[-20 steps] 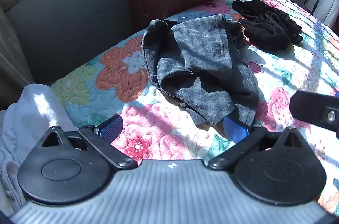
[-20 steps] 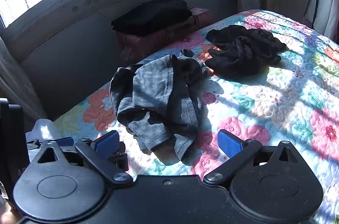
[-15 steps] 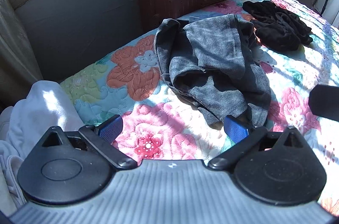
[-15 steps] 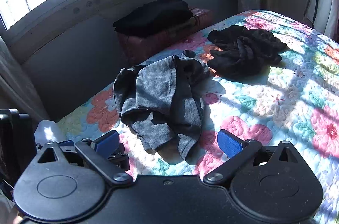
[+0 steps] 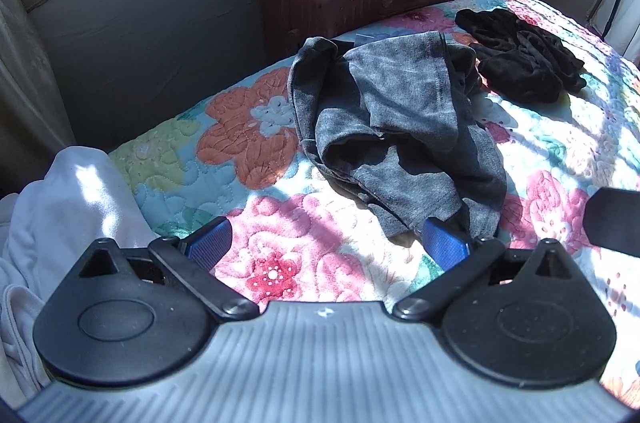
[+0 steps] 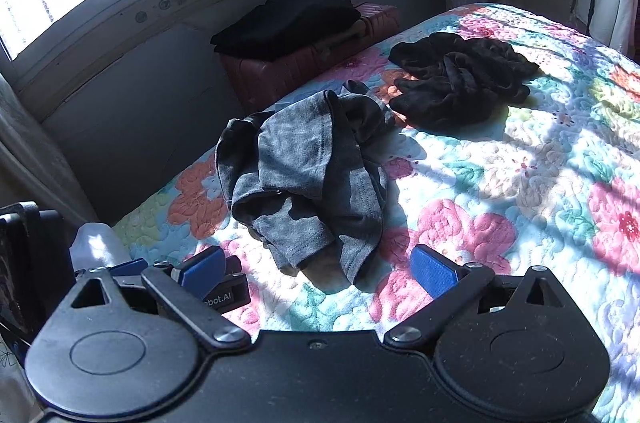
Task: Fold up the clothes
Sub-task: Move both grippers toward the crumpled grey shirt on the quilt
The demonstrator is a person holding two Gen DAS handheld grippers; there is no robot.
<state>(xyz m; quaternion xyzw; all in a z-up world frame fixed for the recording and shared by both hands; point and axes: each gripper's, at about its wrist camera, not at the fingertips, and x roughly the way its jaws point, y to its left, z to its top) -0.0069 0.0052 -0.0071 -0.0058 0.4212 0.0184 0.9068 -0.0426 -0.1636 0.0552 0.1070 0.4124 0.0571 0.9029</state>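
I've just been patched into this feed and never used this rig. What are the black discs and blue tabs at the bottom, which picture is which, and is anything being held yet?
There is no robot arm here. A person carries a two-finger gripper in each hand, with a camera on each that looks forward along the fingers. The black discs and bars are the gripper's own mechanism; the blue tabs are its finger pads.

One picture looks out from the left gripper, the other from the right gripper. Both stand wide open and hold nothing.

Ahead is a bed with a floral quilt. A crumpled grey garment lies nearest, just beyond the pads. A black garment lies bunched farther back. Past the bed, a folded black pile sits on a reddish suitcase under the window. White cloth hangs at the left edge.
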